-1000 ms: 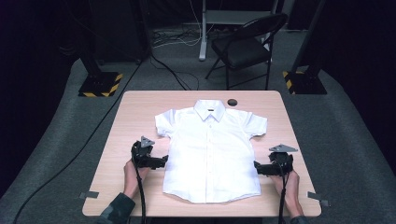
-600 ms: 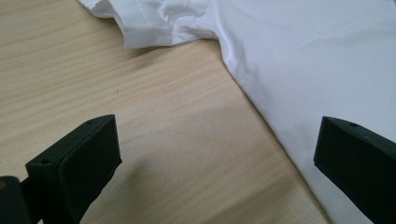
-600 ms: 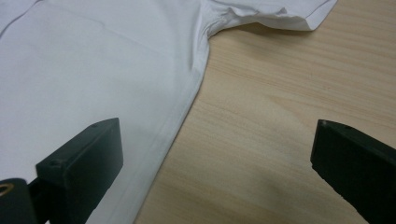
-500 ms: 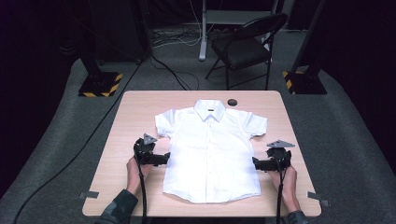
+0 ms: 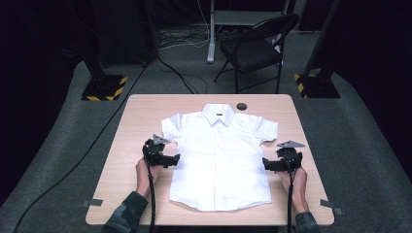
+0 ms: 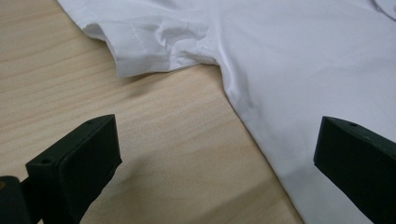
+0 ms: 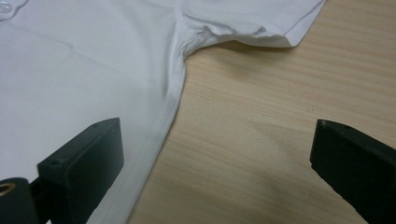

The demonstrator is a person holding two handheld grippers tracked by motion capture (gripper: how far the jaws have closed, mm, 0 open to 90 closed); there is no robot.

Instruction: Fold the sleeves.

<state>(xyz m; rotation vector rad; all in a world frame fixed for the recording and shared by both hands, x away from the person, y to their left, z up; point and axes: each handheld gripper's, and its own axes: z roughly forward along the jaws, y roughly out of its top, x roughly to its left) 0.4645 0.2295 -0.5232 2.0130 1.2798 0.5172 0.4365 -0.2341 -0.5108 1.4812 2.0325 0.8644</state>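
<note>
My white shirt [image 5: 219,160] lies flat in the middle of the surface [image 5: 131,121], buttons up, with its collar pointing to the top of the picture. A small dark round thing [image 5: 241,106] sits just above the collar, a bit to the right.

A second ago my two hands were a little lower in the high view. Now both have slid up and in toward the shirt. My left hand-held gripper [image 5: 172,159] sits at the left edge of the shirt, just under the sleeve. My right hand-held gripper [image 5: 265,163] sits at the right edge, across from it.

Both are spread wide and hold nothing. In the left gripper view, one jaw is over the bare wood and the other is over the cloth, so the side seam [image 6: 243,109] runs between them. The right gripper view shows the same for its side seam [image 7: 173,100].

I think this means I am lined up to pinch both sides of the shirt next, maybe to fold it. The cloth is thin, so I may need to go low to catch it.
</note>
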